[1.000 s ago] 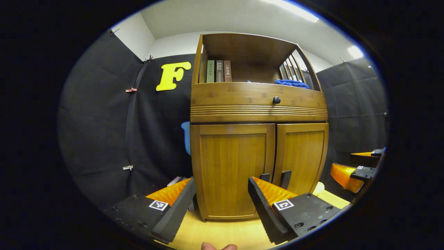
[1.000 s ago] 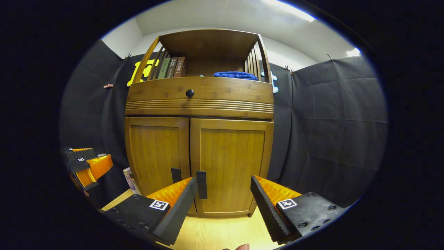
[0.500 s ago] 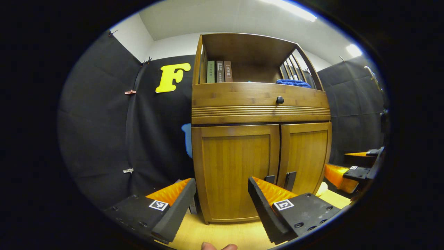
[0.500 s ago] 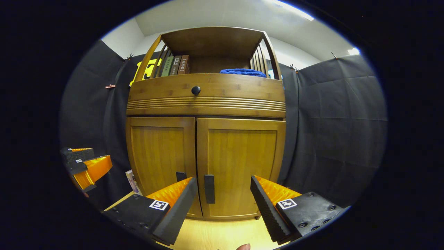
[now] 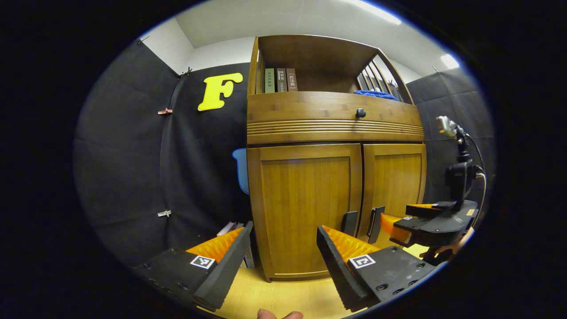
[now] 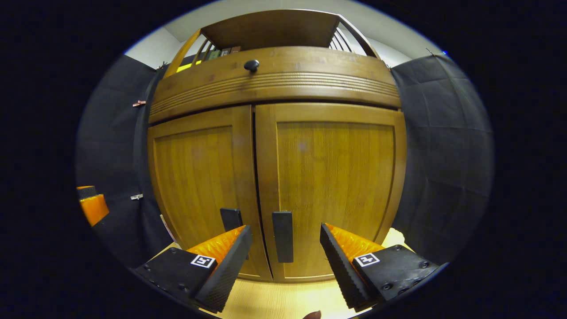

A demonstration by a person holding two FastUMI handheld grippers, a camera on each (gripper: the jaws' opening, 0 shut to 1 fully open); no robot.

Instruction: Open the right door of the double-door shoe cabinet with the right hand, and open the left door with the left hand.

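The wooden shoe cabinet (image 5: 332, 128) stands with both doors shut. In the right gripper view, the right door (image 6: 332, 177) is close ahead. Its dark vertical handle (image 6: 282, 237) lines up with the gap of my open right gripper (image 6: 285, 229), and neither finger presses on it. The left door's handle (image 6: 231, 219) sits just beyond the left finger. In the left gripper view, my left gripper (image 5: 283, 235) hangs open in front of the left door (image 5: 305, 208), short of its handle (image 5: 350, 223). The right gripper (image 5: 398, 221) reaches the right handle (image 5: 376, 217) there.
Three books (image 5: 280, 80) and a blue cloth (image 5: 370, 93) sit on the open top shelf, above a drawer with a black knob (image 5: 360, 113). More books (image 5: 230, 228) lean at the cabinet's left foot. A light wooden surface (image 5: 283, 297) lies below.
My right gripper has moved in close to the cabinet, and the right handle now lines up between its fingers. My left gripper has edged slightly nearer. Both doors stay shut.
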